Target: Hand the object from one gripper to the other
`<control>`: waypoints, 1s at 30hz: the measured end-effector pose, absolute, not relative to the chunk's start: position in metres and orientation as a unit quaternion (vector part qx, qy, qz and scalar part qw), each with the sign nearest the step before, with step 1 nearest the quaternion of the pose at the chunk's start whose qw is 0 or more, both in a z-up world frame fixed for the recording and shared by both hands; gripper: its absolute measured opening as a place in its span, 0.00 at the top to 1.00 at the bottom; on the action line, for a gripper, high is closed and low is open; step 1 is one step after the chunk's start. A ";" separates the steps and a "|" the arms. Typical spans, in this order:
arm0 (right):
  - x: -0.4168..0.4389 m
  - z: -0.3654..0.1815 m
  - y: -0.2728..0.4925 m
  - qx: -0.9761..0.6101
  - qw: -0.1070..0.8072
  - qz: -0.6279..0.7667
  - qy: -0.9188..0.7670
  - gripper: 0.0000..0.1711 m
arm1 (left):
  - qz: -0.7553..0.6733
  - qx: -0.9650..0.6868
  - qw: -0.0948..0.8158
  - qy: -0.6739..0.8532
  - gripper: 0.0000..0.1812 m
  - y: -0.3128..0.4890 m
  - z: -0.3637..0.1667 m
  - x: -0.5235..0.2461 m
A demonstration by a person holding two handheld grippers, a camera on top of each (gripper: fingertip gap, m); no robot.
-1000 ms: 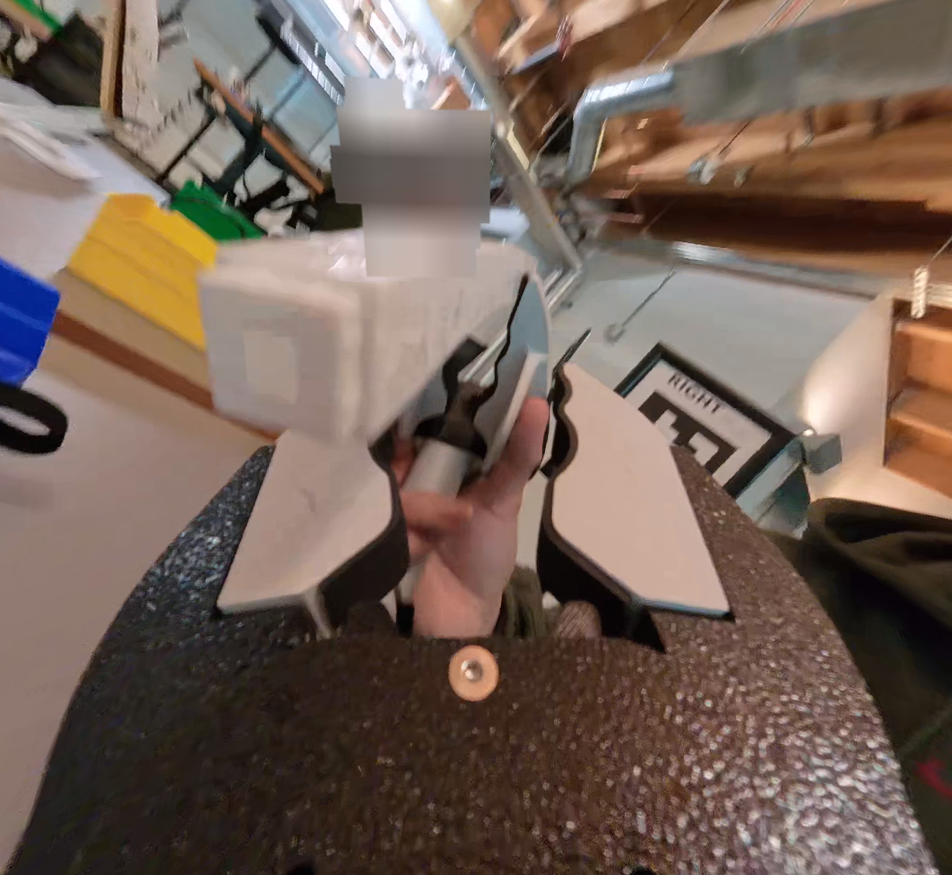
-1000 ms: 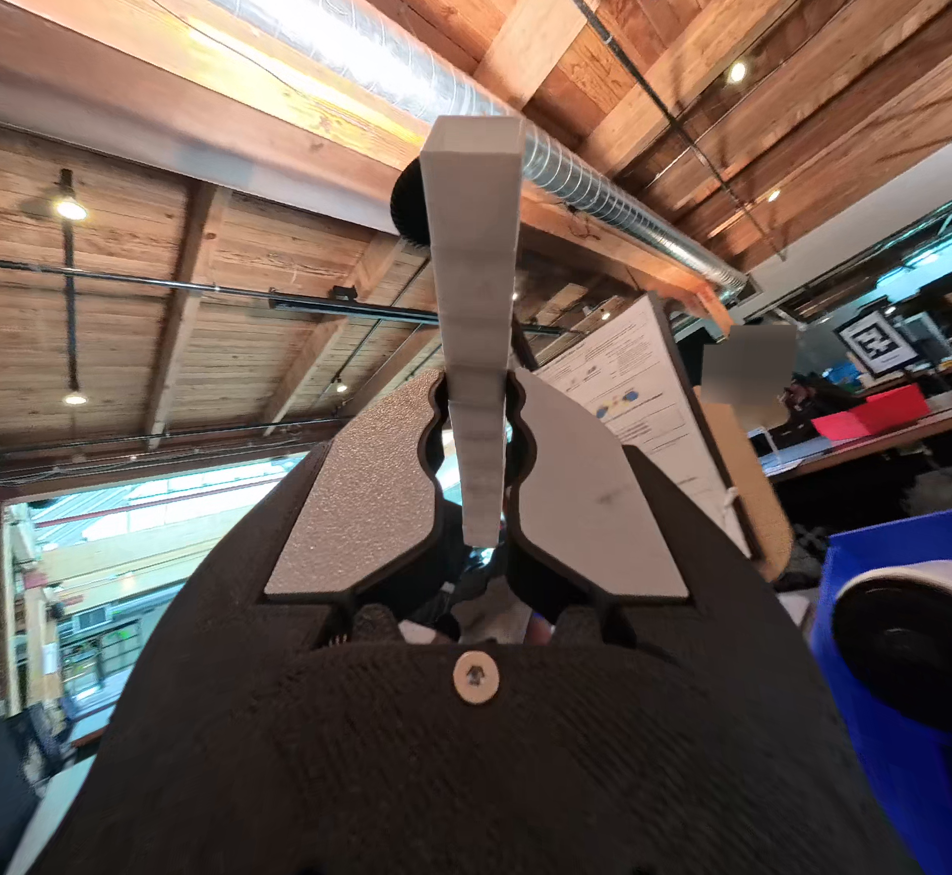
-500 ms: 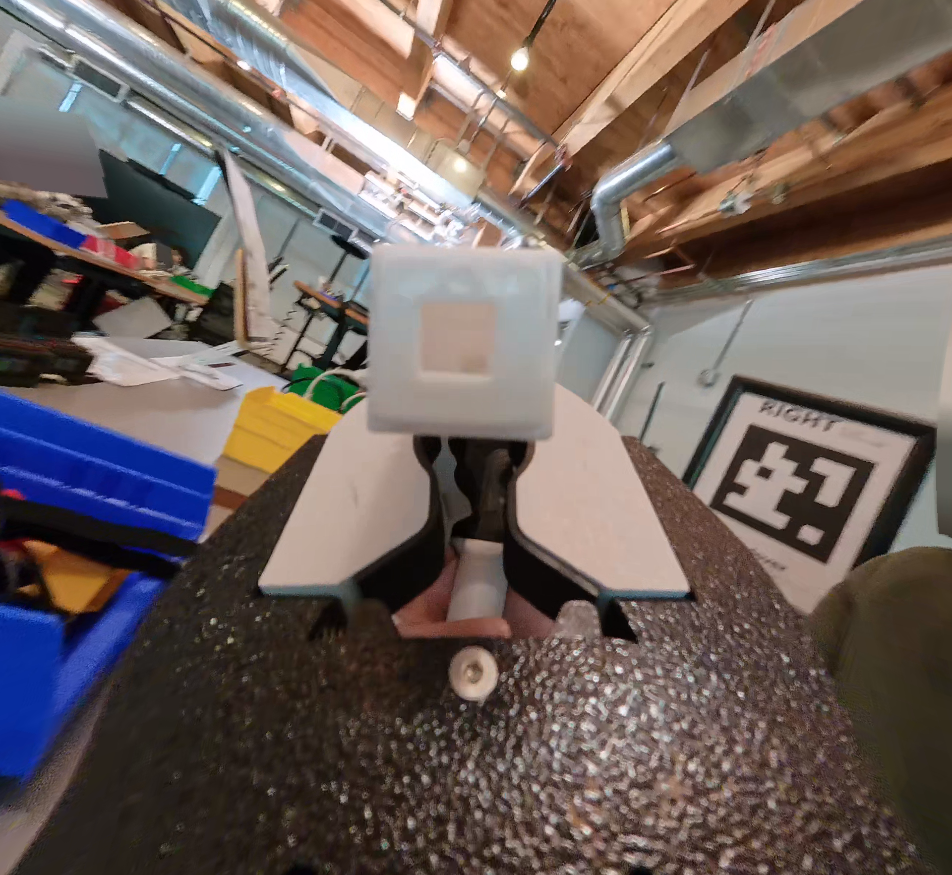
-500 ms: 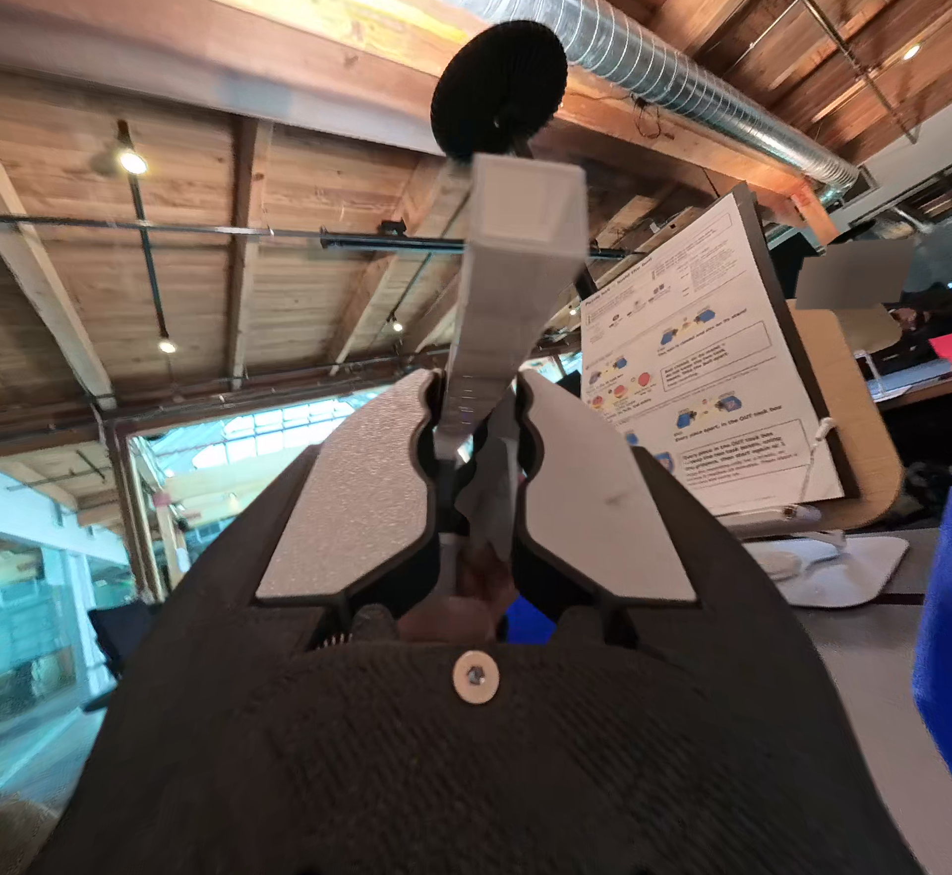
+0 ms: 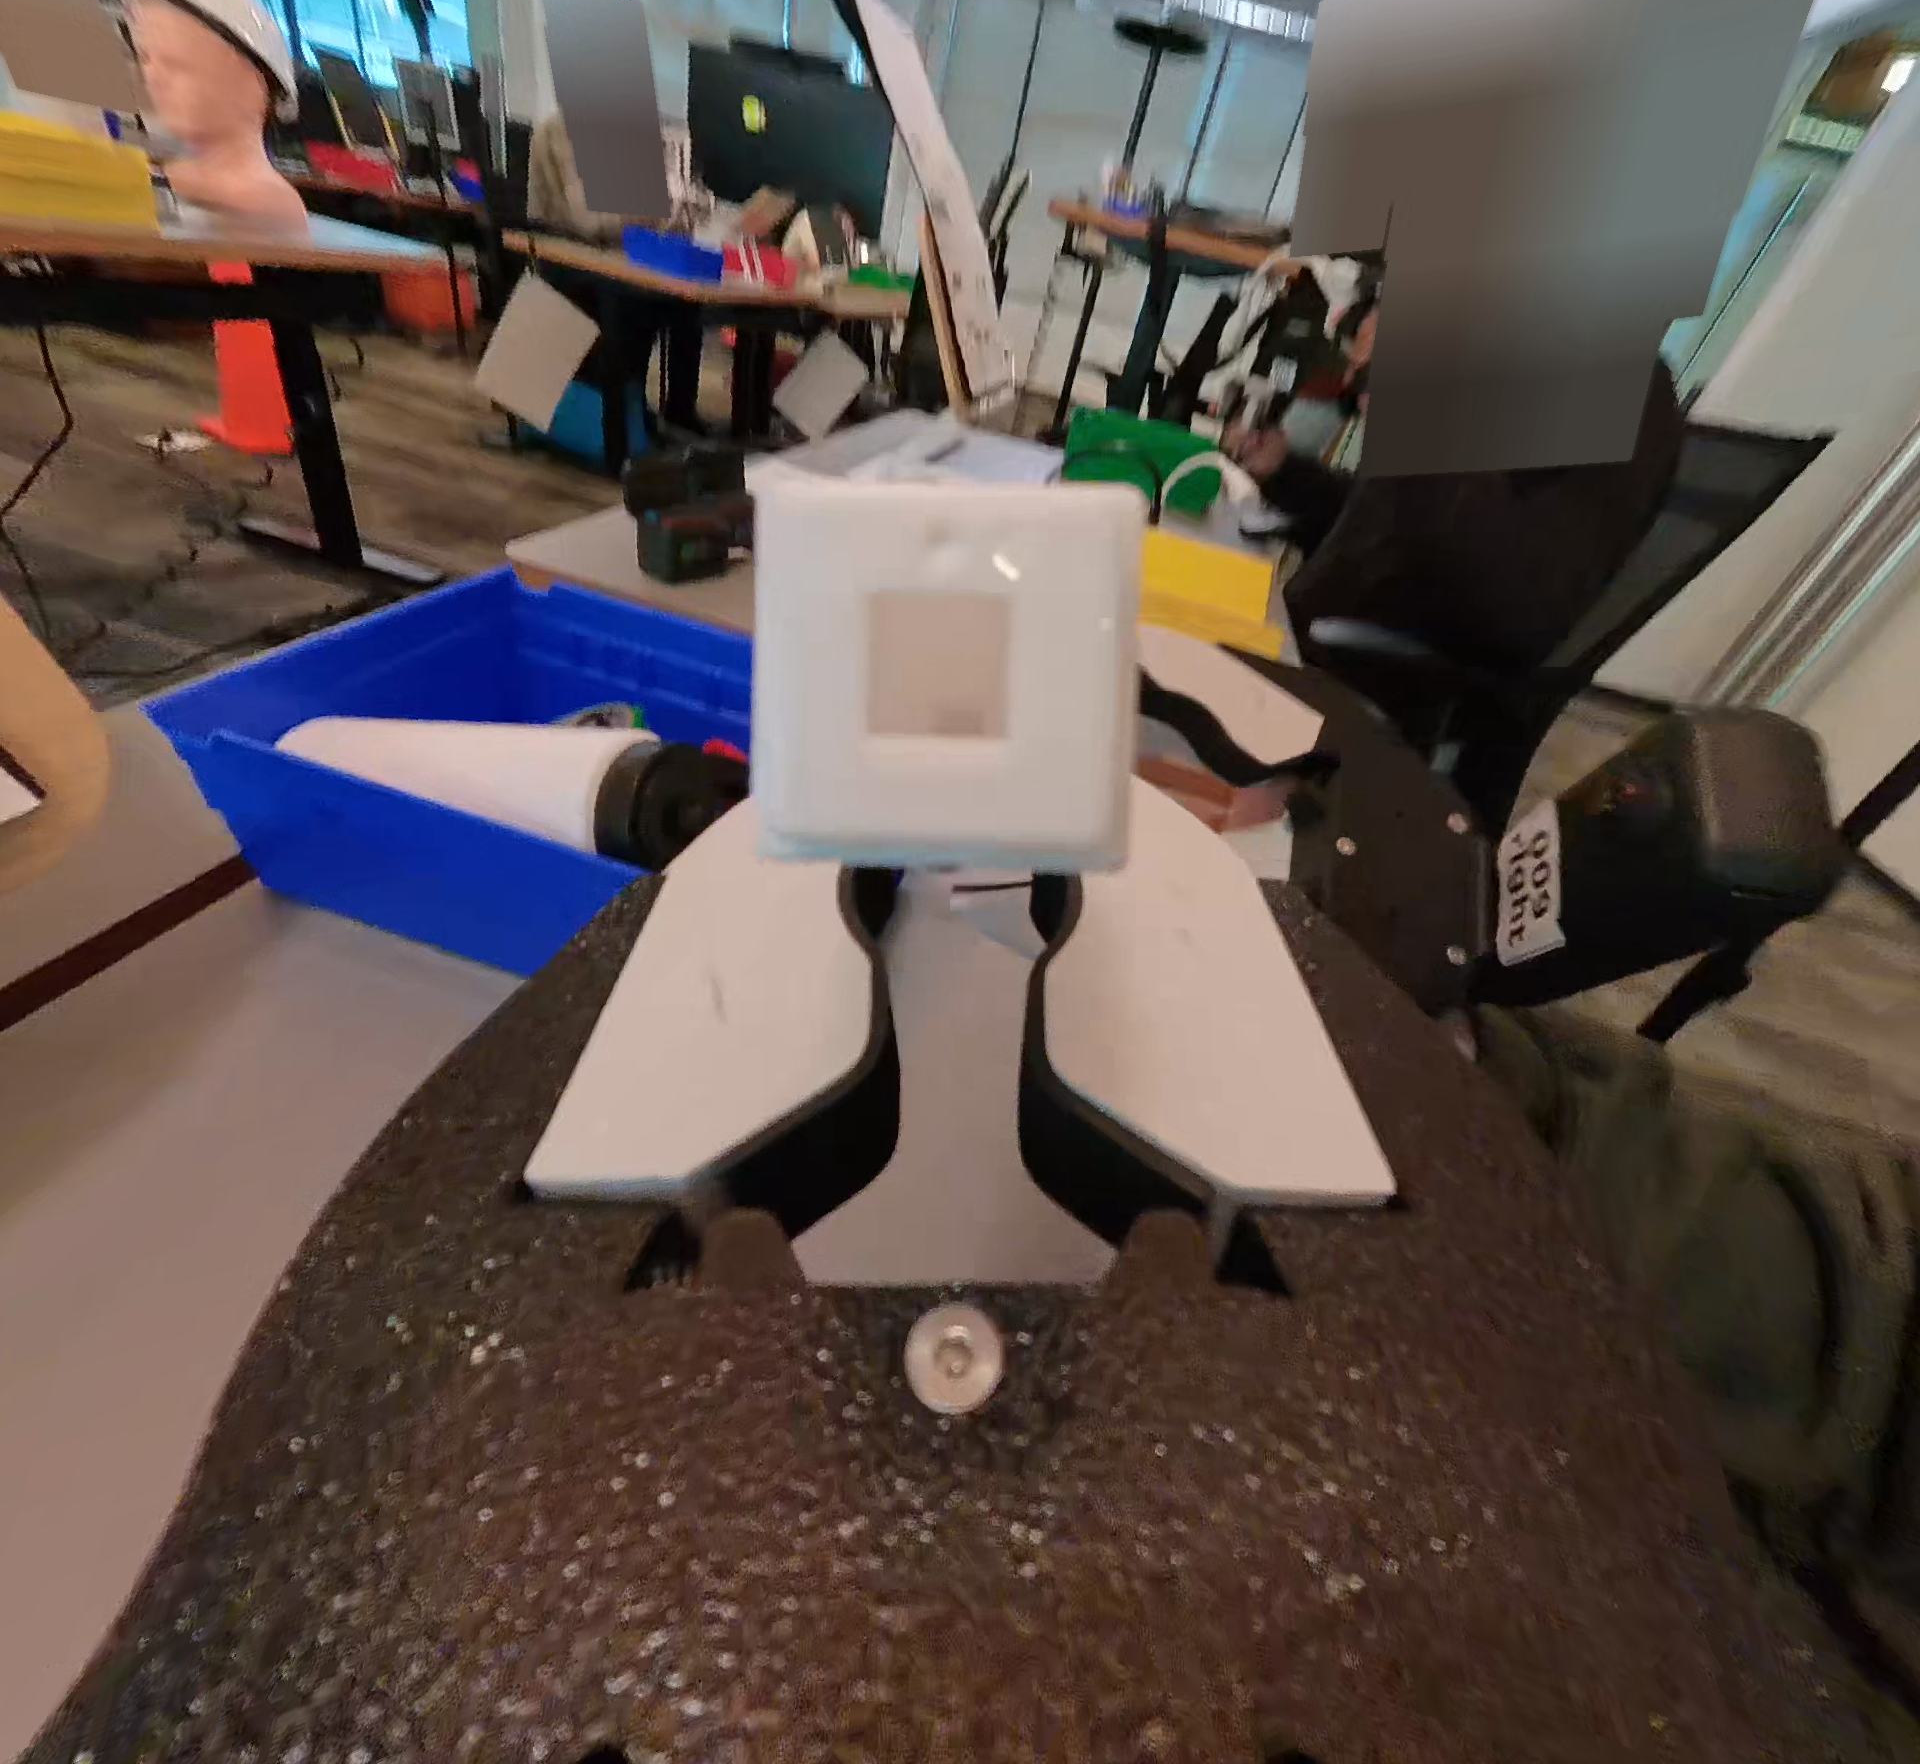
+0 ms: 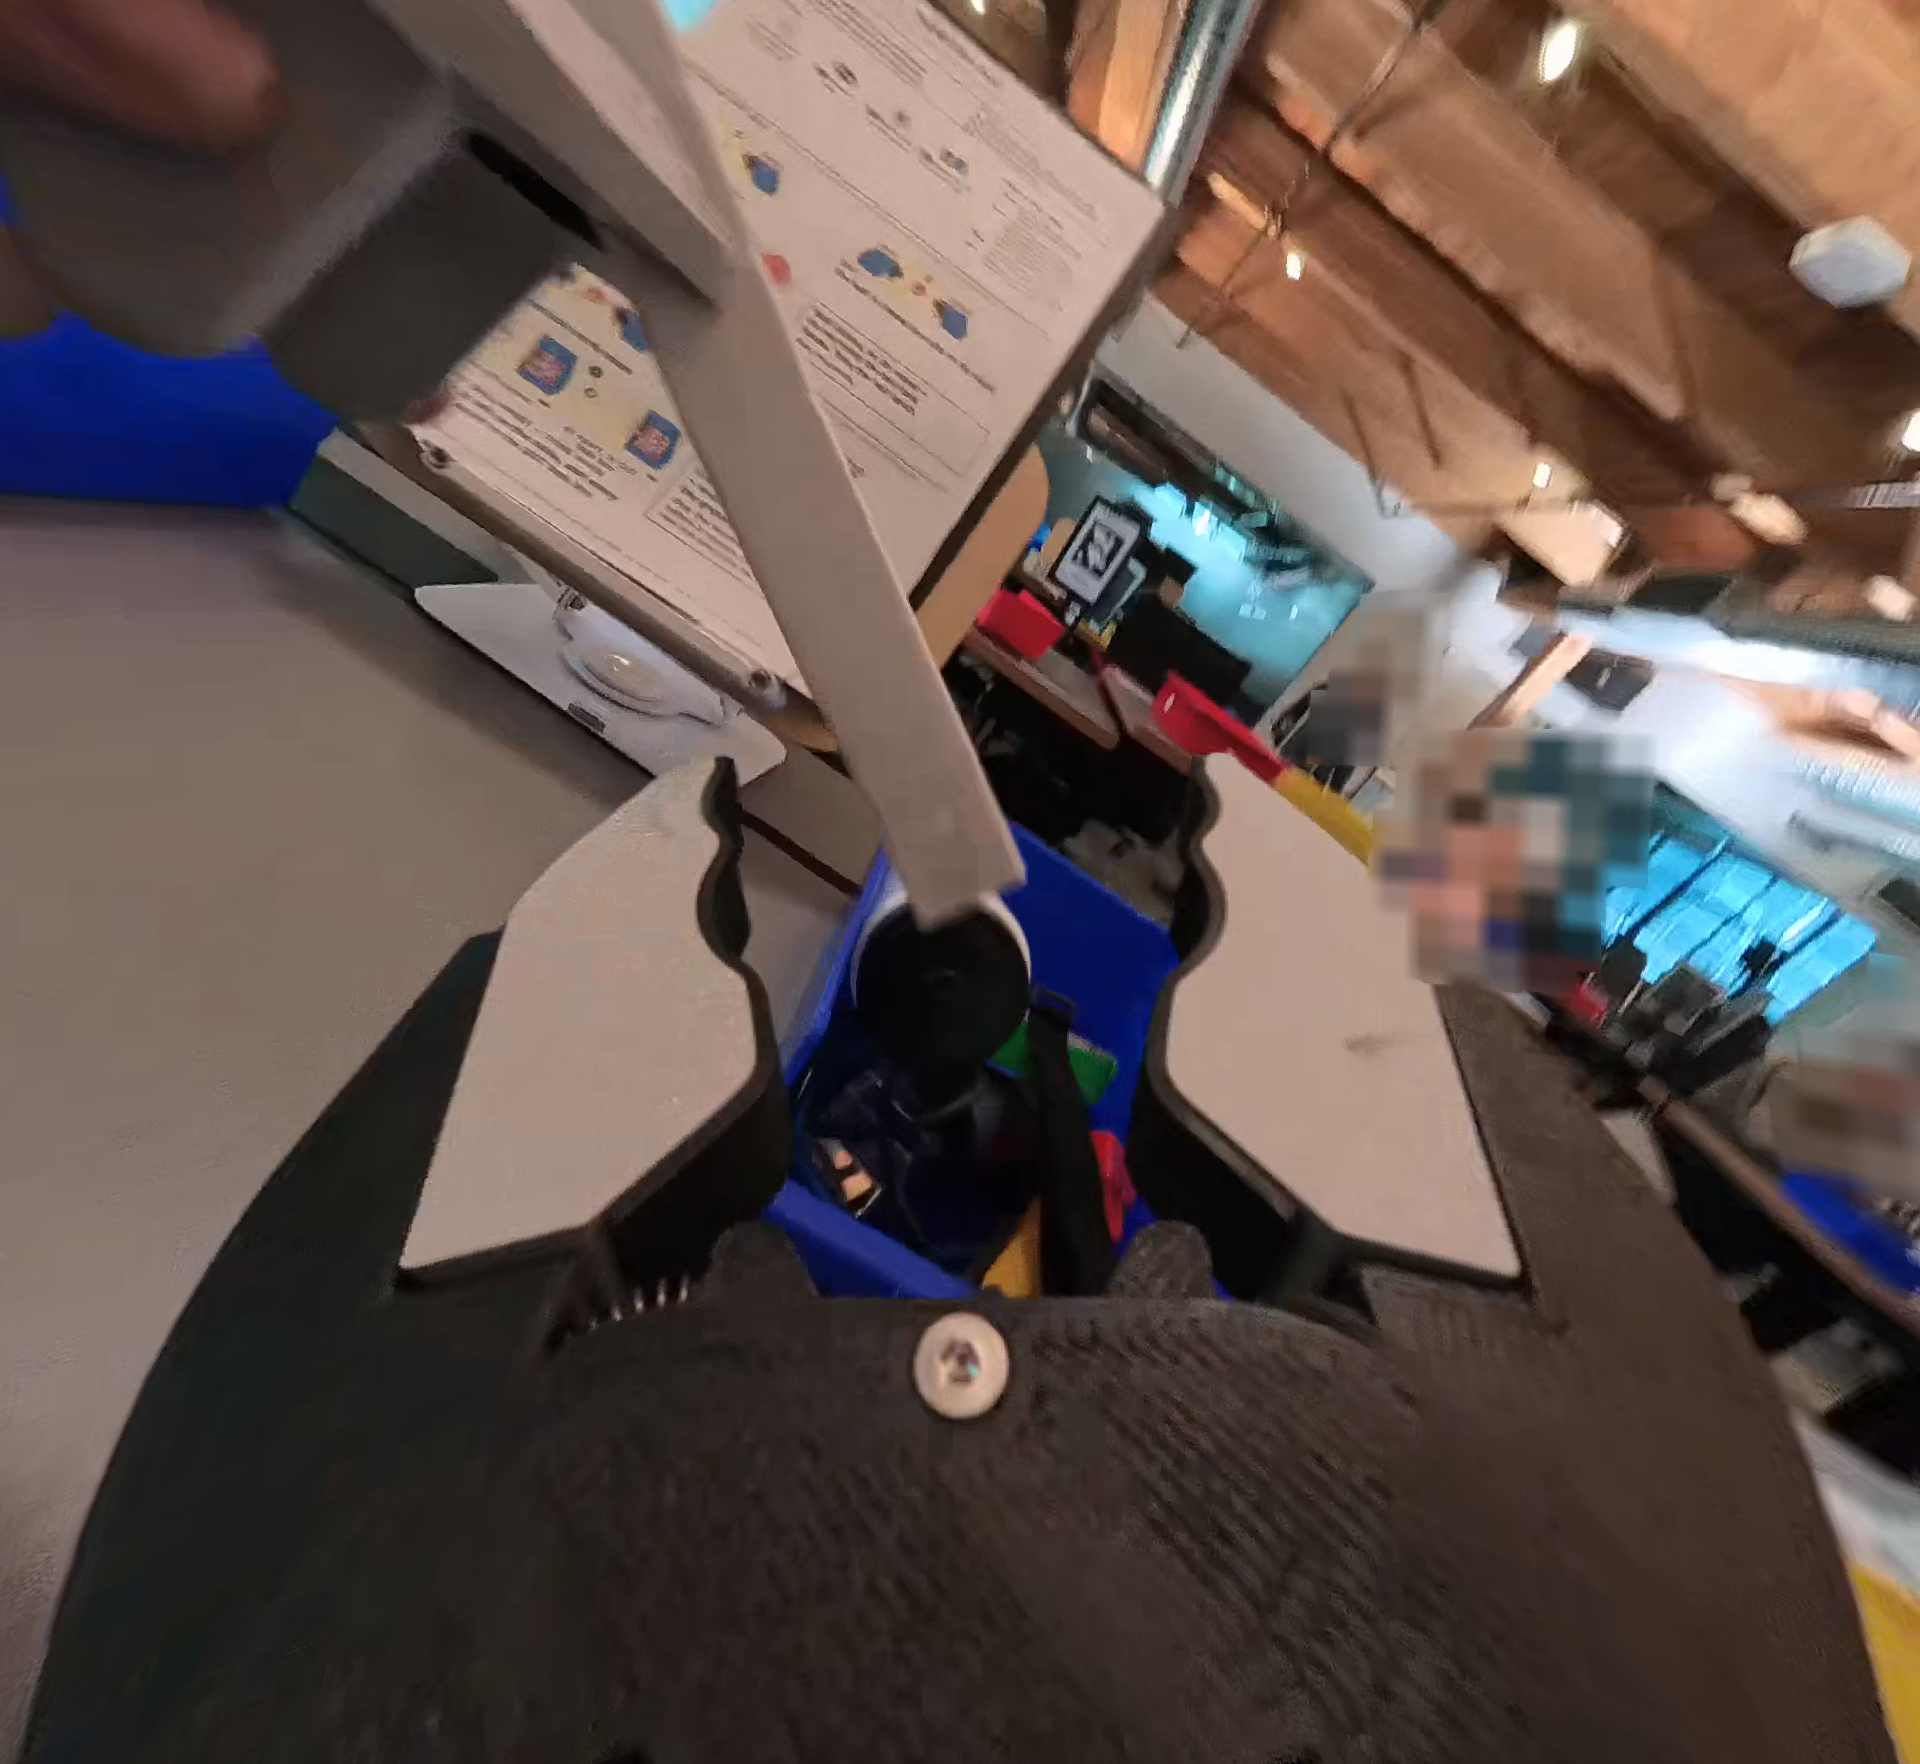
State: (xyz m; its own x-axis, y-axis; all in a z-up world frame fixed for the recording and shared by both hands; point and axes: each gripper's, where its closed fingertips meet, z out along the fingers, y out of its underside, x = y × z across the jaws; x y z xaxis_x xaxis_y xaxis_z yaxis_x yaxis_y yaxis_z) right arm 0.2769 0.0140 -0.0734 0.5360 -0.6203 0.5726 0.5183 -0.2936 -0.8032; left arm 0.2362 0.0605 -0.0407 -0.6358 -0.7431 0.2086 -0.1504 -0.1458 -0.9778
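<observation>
Having released the white bar (image 6: 831, 509), the right gripper (image 6: 961, 893) gapes wide; left gripper (image 5: 958, 893) jaws clamp it.

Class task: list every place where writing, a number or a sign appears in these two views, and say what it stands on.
White label on the right hand-held gripper: short print, not quoted.
Instruction board: printed lines, blurred.
Square marker: black-and-white pattern, no words readable.

Right gripper (image 6: 961, 883) jaws spread wide, white bar (image 6: 831, 509) slanting between untouched, blue bin (image 6: 1091, 935) beyond
</observation>
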 end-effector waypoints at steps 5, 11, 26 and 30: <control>0.254 -0.080 0.034 -0.645 0.547 -0.531 -0.054 0.86 | -0.616 -0.371 0.205 0.663 0.88 0.044 -0.061 0.236; 0.255 -0.083 0.036 -0.663 0.570 -0.485 -0.012 0.87 | -0.593 -0.324 0.258 0.691 0.82 0.044 -0.060 0.233; 0.260 -0.105 0.040 -0.709 0.506 -0.490 -0.034 0.87 | -0.600 -0.344 0.224 0.686 0.87 0.062 -0.054 0.225; 0.261 -0.111 0.041 -0.713 0.493 -0.497 -0.045 0.88 | -0.597 -0.351 0.207 0.691 0.87 0.064 -0.062 0.227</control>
State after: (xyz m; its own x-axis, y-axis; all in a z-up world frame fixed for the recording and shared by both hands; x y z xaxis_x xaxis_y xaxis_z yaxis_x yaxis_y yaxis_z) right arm 0.2605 0.0411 -0.1106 0.5027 -0.4245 0.7531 0.5541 -0.5104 -0.6576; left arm 0.2270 0.0639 -0.0617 -0.6681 -0.7324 0.1317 -0.2376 0.0422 -0.9704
